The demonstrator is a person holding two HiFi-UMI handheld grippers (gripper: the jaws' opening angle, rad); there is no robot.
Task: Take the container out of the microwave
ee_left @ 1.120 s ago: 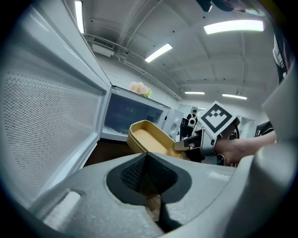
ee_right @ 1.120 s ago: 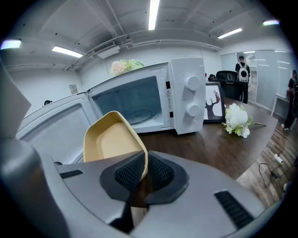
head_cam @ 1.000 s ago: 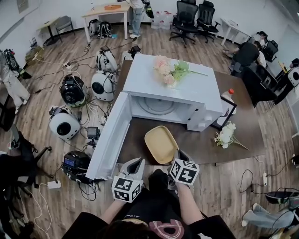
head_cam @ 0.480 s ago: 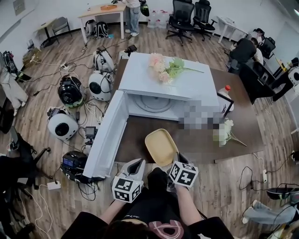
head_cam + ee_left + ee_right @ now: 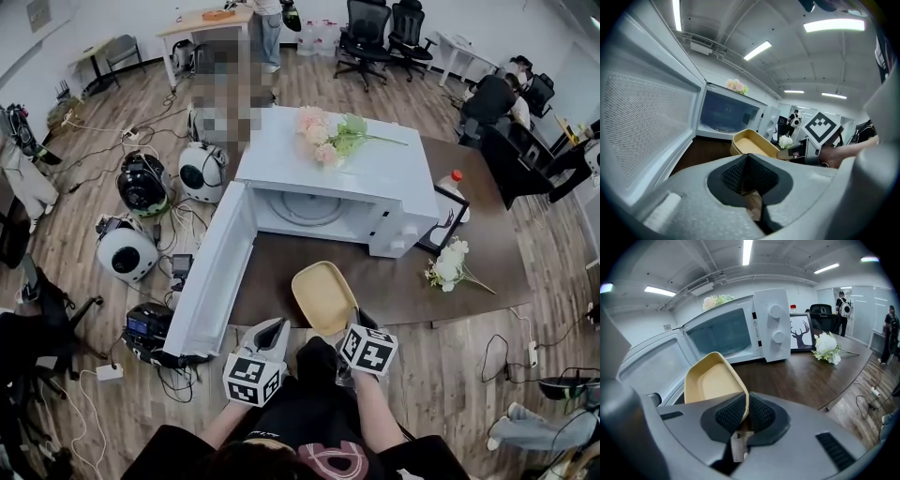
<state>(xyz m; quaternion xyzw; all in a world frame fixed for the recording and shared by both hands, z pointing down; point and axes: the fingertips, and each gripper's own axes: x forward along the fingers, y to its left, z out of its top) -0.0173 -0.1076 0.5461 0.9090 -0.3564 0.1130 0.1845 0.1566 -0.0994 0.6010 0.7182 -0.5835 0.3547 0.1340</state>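
Head view: the container (image 5: 322, 297) has eased slightly toward me and sits at 6 o'clock of the open microwave (image 5: 337, 178), clear of the cavity and over the brown tabletop (image 5: 403, 286), so removal looks nearly done. White flowers (image 5: 448, 267) lie at 3 o'clock

Left gripper view: my left fingers (image 5: 736, 176) are closed and empty

Right gripper view: my right fingers (image 5: 726, 416) pinch the container's rim

Grey-brown wood planks are covering the floor (image 5: 394, 103), running out to white walls (image 5: 112, 17). A dark brown table (image 5: 497, 234) is standing in the middle of the room. Black office chairs (image 5: 367, 39), a light wooden table (image 5: 202, 21) and a white desk (image 5: 461, 49) are lining the far side. Long strip lights (image 5: 747, 250) are glowing on the white ceiling (image 5: 787, 261) overhead.
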